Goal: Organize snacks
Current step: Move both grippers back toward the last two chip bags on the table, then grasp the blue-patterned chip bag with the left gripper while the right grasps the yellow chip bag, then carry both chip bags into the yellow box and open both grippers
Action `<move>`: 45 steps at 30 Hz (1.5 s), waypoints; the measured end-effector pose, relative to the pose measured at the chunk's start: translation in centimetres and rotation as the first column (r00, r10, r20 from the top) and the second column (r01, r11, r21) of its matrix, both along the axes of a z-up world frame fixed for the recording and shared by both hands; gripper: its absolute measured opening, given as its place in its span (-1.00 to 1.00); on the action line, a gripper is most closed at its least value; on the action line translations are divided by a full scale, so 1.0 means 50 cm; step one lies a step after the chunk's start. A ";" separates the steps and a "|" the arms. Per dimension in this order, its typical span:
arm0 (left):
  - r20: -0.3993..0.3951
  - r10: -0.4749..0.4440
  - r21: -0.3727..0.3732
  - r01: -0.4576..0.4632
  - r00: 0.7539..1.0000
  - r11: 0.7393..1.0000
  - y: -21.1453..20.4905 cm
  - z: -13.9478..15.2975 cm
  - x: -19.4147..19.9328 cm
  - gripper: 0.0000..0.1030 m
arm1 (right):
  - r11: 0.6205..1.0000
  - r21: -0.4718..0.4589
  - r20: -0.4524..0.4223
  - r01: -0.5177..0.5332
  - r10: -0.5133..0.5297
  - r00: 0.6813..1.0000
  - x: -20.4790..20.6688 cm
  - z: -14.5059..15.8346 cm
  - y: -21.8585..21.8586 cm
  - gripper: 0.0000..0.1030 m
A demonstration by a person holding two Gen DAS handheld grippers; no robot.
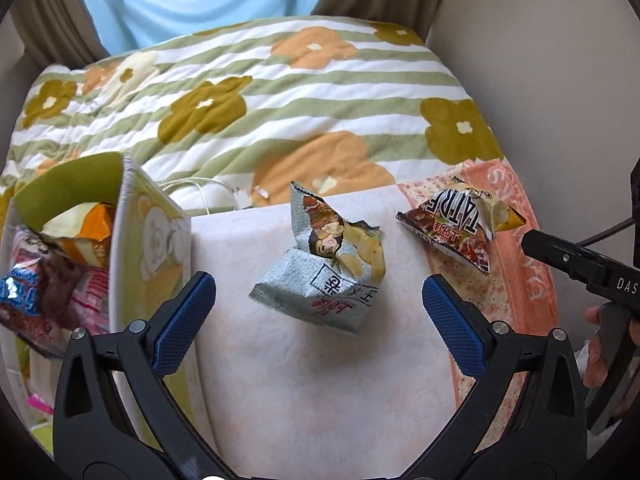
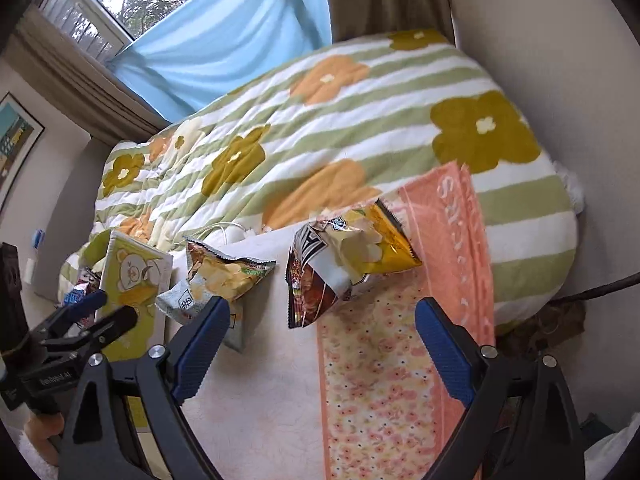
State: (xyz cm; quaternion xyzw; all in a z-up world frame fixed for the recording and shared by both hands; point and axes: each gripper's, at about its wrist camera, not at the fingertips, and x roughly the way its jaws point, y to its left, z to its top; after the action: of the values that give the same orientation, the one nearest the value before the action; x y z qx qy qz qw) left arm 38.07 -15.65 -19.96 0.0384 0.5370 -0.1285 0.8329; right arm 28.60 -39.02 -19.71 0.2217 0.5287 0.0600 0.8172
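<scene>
At the left, a soft-sided yellow-green fabric storage box printed with a cartoon bear is standing open on the white tabletop, holding several crumpled snack packets whose labels are too creased to read. Just right of it, the left gripper is hovering with its blue-padded jaws spread wide and nothing between the pads. Ahead of those jaws, a pale grey crinkled snack bag showing a pictured figure and potato chips is lying on the tabletop, its long axis running from near left to far right; boxed East Asian characters and red script are printed on it upside down and cannot be made out.

Further right, a brown-and-yellow foil chip bag is resting on a peach floral towel, its long axis lying roughly crosswise and its yellow end pointing right. Large white inverted lettering on it is reading roughly "TATRE". The towel's border is bearing woven pale lettering, illegible. The right gripper is standing open and empty over the towel's edge; its black body is showing "DAS". Behind, a green-striped quilt with flowers is covering a bed.
</scene>
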 end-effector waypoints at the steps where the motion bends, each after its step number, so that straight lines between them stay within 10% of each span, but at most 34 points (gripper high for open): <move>1: -0.013 -0.006 0.003 0.006 1.000 1.000 -0.008 -0.015 0.010 0.99 | 1.000 0.024 -0.021 0.008 -0.008 1.000 0.010 -0.019 -0.003 0.79; 18: -0.175 -0.116 0.079 0.131 0.978 0.988 -0.063 -0.187 0.093 0.99 | 0.988 0.086 -0.150 0.132 -0.118 0.982 0.116 -0.168 -0.006 0.79; 29: -0.171 -0.162 0.060 0.174 0.972 0.983 -0.076 -0.196 0.091 0.29 | 0.992 0.054 -0.103 0.114 -0.108 0.989 0.125 -0.167 -0.004 0.79; 45: -0.153 -0.116 0.048 0.125 0.981 0.991 -0.068 -0.176 0.061 0.17 | 0.999 -0.031 -0.033 0.015 -0.017 0.999 0.100 -0.148 0.013 0.38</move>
State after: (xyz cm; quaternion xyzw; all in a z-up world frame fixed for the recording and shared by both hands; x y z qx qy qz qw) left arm 41.12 -19.05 -28.78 0.0847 0.5984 -0.1658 0.7793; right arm 33.58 -38.37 -27.12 0.2143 0.5413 0.0416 0.8120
